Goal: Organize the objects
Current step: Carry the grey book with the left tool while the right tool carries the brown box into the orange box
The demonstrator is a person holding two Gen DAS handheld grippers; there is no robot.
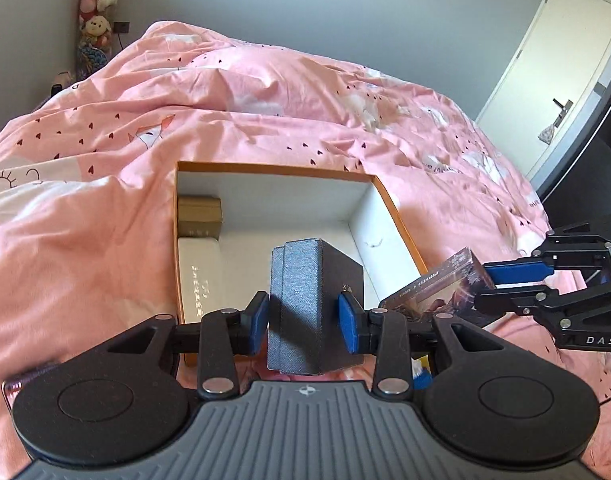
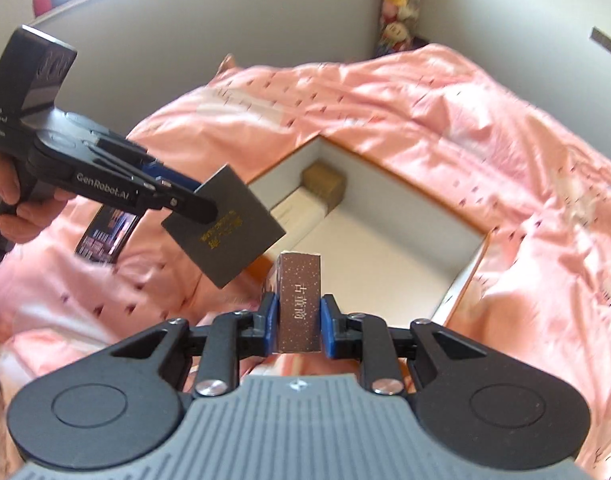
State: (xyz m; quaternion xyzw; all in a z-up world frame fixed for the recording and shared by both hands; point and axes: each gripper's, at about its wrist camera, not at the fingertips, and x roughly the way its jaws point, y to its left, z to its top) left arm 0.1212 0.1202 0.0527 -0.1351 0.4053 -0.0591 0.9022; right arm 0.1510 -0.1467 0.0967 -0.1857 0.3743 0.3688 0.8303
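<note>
Left gripper (image 1: 303,322) clamped rigid grey box (image 1: 313,304), centre frame; right gripper (image 2: 296,330) pinched light brown carton (image 2: 299,304) by its flat sides.

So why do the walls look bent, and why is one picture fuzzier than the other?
Both views use fisheye lenses, so edges curve, like the door in the left wrist view. The right wrist view is smeared, most on the pink quilt; the left wrist view is sharp, down to the dark box.
</note>
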